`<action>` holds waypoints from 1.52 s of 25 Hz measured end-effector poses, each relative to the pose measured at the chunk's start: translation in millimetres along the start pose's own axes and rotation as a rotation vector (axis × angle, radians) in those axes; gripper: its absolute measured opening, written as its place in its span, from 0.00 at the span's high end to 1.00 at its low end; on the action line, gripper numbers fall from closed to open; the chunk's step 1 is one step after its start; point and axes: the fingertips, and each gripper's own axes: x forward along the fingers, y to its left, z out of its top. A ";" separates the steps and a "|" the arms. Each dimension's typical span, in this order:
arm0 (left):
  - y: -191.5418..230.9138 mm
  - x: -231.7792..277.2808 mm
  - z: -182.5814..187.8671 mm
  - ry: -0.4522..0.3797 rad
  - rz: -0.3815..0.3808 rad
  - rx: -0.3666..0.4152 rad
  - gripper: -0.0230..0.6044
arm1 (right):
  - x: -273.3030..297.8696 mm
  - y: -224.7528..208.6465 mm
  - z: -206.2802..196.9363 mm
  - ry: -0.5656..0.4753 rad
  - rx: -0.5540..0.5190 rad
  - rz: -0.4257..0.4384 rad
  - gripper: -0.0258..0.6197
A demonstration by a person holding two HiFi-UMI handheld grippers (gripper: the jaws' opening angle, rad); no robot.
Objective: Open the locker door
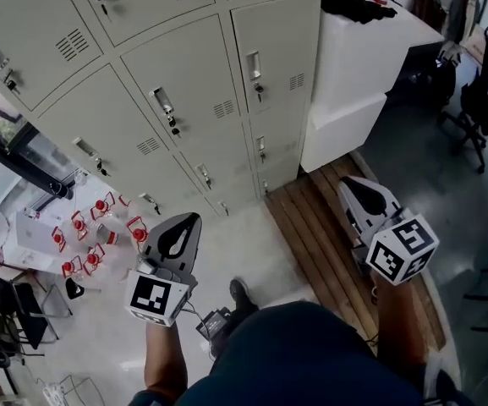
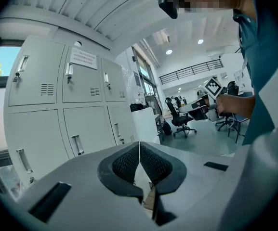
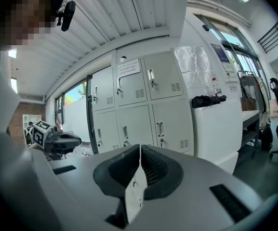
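A bank of pale grey lockers [image 1: 184, 83] stands ahead, every door closed, each with a chrome handle such as the one on the middle-row right door [image 1: 254, 64]. My left gripper [image 1: 178, 233] hangs low at the left, well short of the lockers, shut with nothing between its pads. To the right my right gripper [image 1: 364, 194] floats over the wooden strip, also shut and empty. In the left gripper view the lockers [image 2: 76, 109] fill the left side beyond the left gripper [image 2: 139, 150]. The right gripper [image 3: 140, 153] faces the lockers [image 3: 143, 109] from a distance.
A white cabinet [image 1: 370, 66] with a dark bundle on top adjoins the lockers at the right. Wooden decking [image 1: 328, 235] runs along the floor. Red-and-white items [image 1: 91, 235] lie on the floor at the left. Office chairs [image 1: 480, 100] stand at the far right.
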 end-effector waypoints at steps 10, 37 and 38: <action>104.6 37.7 -12.3 -0.047 -0.132 -0.009 0.93 | 69.8 32.7 19.8 -0.005 -0.013 -0.126 0.90; 237.4 13.4 -50.2 -0.111 -0.149 -0.057 0.93 | 172.7 82.0 47.5 -0.026 -0.096 -0.197 0.90; 240.3 11.4 -51.7 -0.108 -0.137 -0.057 0.93 | 180.1 78.7 48.8 -0.028 -0.100 -0.185 0.90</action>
